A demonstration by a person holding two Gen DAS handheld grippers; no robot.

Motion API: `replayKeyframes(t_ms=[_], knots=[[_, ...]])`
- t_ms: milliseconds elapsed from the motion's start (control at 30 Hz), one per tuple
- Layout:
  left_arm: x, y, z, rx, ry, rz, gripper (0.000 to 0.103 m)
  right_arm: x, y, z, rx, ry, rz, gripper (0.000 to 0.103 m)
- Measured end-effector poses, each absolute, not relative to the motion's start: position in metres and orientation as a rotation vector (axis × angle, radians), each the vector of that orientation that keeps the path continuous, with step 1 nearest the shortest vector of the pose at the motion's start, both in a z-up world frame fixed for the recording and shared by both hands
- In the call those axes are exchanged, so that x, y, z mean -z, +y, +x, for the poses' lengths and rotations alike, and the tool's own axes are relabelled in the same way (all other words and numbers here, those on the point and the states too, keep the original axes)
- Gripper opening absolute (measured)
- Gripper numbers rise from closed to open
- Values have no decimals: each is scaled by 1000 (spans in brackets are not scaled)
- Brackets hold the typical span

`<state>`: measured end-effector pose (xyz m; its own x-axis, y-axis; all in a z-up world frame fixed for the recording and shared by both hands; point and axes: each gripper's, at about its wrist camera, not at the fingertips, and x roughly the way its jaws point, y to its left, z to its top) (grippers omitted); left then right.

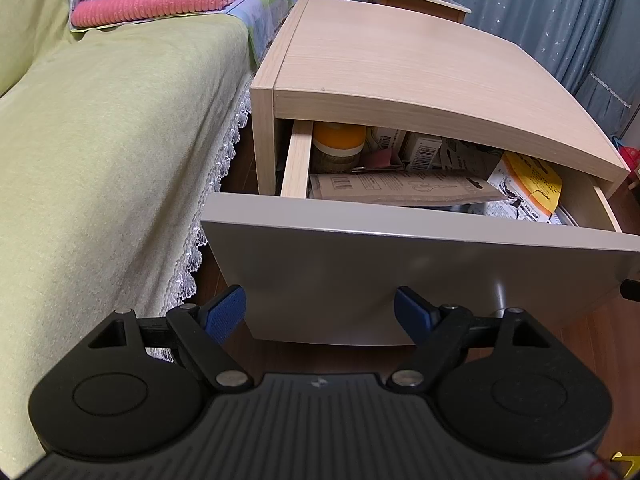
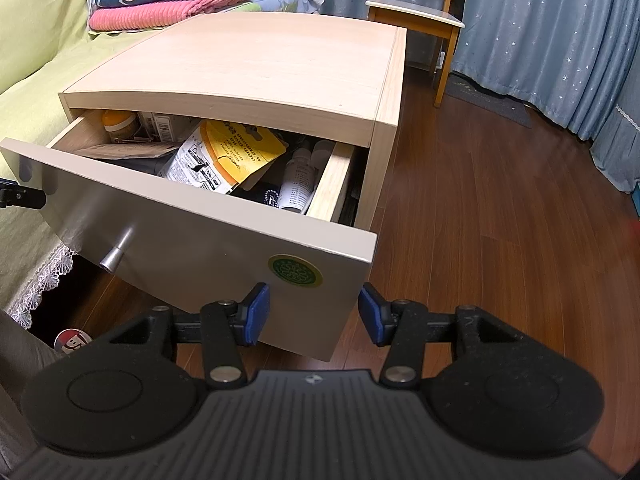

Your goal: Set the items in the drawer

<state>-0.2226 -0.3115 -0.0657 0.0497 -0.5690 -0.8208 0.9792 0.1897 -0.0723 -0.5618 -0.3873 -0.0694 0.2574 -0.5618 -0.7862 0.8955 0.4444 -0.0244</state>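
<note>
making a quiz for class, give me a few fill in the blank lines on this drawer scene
1. The nightstand's drawer stands ____.
2. Both grippers, left gripper and right gripper, hold ____.
3. The sticker on the drawer front is ____.
4. The nightstand top carries ____.

Missing words: open; nothing; green; nothing

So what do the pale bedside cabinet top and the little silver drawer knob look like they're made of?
Pale bedside cabinet top: likely wood-grain laminate or veneer, matte; fine straight grain lines show. Little silver drawer knob: looks like brushed metal, given its dull sheen, though plated plastic is possible.
</note>
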Motion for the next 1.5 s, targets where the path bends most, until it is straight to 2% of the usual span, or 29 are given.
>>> replayKeyframes(t_ms=[1500], knots=[[71, -317, -224, 1275, 843, 610, 82, 70, -394, -562, 1060, 806, 483, 45]])
